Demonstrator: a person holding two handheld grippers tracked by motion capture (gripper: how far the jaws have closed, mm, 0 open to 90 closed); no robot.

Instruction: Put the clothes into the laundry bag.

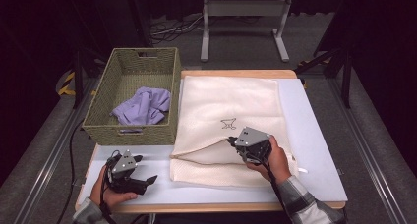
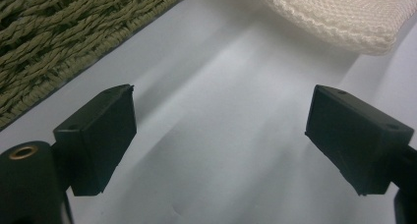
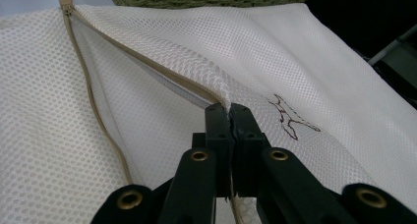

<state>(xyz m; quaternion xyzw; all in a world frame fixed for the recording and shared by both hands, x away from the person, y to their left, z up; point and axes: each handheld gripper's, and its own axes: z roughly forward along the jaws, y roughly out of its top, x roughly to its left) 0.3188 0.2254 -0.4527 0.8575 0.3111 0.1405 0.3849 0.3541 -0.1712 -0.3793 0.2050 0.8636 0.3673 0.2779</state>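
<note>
Low in the frame of the right gripper view, right gripper (image 3: 230, 111) clamped on the bag (image 3: 305, 62), jaws pressed together over the zipper (image 3: 162, 69) edge, lifting the upper layer. Seen from the high view, bag (image 1: 231, 106) spread across centre of the table (image 1: 314, 135), right gripper (image 1: 231, 141) at its lower edge. Lower left, left gripper (image 1: 147, 181) spread wide, holding nothing, resting on bare table just left of the bag's corner. Upper left, basket (image 1: 98, 94) with lilac cloth (image 1: 142, 106) inside, touching the bag's left side.

The right gripper (image 3: 230, 117) pinches the zipper edge of the mesh bag (image 3: 314, 71).
</note>
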